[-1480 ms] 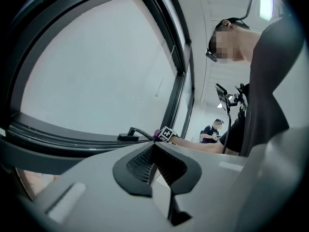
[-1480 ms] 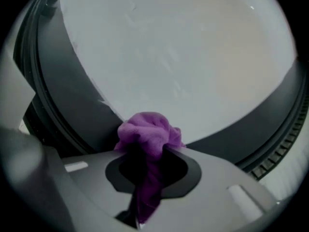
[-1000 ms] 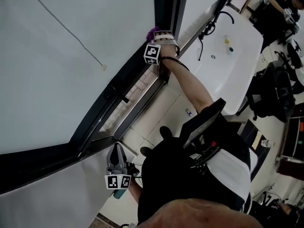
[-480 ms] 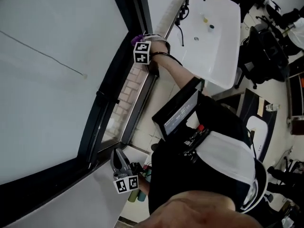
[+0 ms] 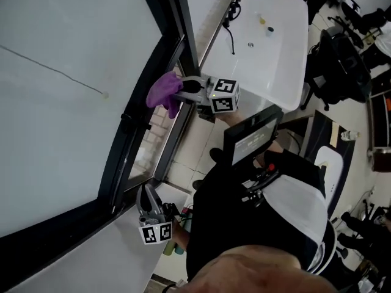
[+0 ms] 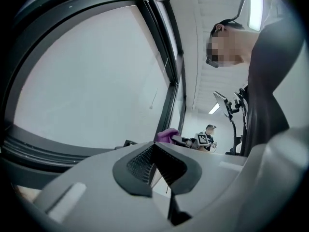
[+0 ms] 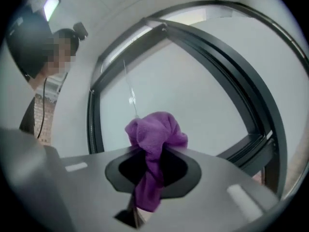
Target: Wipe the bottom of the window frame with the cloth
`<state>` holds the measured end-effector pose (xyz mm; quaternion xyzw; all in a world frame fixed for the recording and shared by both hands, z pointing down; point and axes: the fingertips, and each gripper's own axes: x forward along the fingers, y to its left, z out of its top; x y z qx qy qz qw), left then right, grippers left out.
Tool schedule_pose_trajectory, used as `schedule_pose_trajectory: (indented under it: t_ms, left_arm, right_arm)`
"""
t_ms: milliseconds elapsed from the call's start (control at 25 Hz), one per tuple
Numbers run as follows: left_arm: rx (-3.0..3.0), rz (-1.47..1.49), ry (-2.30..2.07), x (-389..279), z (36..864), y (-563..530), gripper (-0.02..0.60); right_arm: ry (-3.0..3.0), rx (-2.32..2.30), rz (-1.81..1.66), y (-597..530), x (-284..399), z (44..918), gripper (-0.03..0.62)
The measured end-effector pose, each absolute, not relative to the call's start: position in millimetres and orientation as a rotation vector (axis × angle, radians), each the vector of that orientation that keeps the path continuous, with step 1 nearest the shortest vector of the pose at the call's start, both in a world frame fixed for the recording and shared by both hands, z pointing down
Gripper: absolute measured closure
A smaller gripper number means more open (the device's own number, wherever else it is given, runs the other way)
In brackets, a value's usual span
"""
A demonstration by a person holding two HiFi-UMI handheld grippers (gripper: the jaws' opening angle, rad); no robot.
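The purple cloth (image 5: 164, 91) is bunched in my right gripper (image 5: 183, 89), held just off the dark window frame (image 5: 119, 163), in front of the glass and above the bottom rail. In the right gripper view the cloth (image 7: 153, 132) bulges out past the jaws of that gripper (image 7: 150, 153) and hangs down between them. These jaws have eased a little within the last second, still pinching the cloth. My left gripper (image 5: 146, 195) is low at the frame's near corner, shut with nothing in it (image 6: 153, 151). It sees the cloth (image 6: 167, 136) far off.
A white sink (image 5: 275, 54) with a black tap (image 5: 235, 11) stands past the window's far end. A blind cord (image 5: 55, 72) hangs across the glass. A window handle (image 5: 125, 119) sticks out of the frame. Dark bags and chairs (image 5: 342, 60) crowd the right side.
My right gripper has pulled back from the frame's far corner toward me and rolled over, so the cloth now shows clear of the rail. The left gripper has risen slightly.
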<state>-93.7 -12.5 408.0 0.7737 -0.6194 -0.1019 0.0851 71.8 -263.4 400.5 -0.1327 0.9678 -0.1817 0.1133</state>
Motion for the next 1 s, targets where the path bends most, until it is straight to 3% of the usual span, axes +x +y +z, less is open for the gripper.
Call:
schedule_pose_trajectory:
  t_ms: [400, 600, 1000]
  left_arm:
    - [2.363, -0.426, -1.892, -111.5, 379.6, 0.2, 0.581]
    - [2.38, -0.467, -1.934, -120.6, 378.4, 13.0, 0.549]
    - [2.403, -0.44, -1.917, -106.1, 374.5, 15.0, 0.568]
  right_arm:
    - [2.778, -0.318, -0.28, -203.9, 78.2, 356.3, 0.534]
    - [2.803, -0.272, -0.291, -196.8, 59.3, 366.9, 0.534]
    - [2.803, -0.156, -0.249, -183.5, 47.3, 351.6, 0.534]
